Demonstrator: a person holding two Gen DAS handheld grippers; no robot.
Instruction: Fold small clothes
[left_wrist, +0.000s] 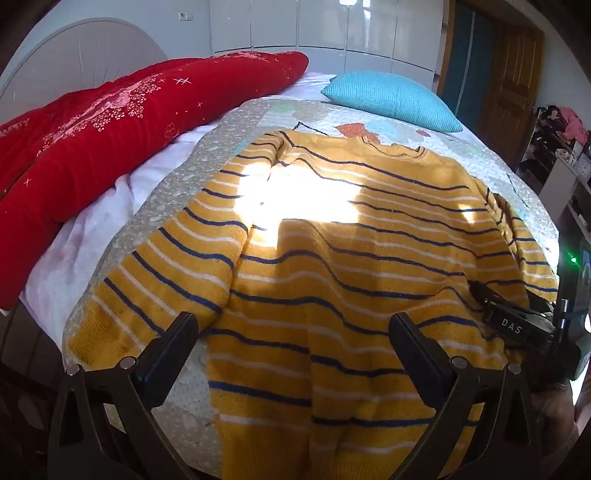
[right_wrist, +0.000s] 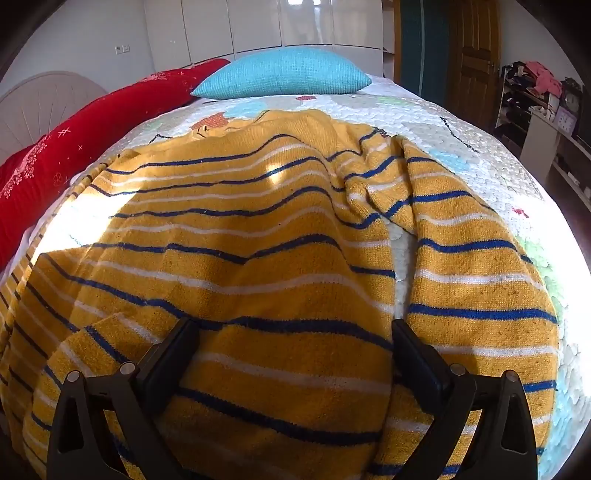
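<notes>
While mustard-yellow knitted sweater with navy and white stripes (left_wrist: 332, 258) lies spread flat on pale quilted bedspread (left_wrist: 207, 155), collar far, hem near, both claws hang above near hem, released, jaws wide, nothing between pads. Left gripper (left_wrist: 295, 347) sits over hem's left part, left sleeve (left_wrist: 166, 266) just beside, running near-left. Right gripper (right_wrist: 295, 350) sits over hem's right part, right sleeve (right_wrist: 461, 258) rumpled just right. Long axis runs near to far. Judgement: each sleeve nearest own-side claw. Turquoise cushion (right_wrist: 284, 74) and red blanket (left_wrist: 110, 122) lie well apart from sweater.
</notes>
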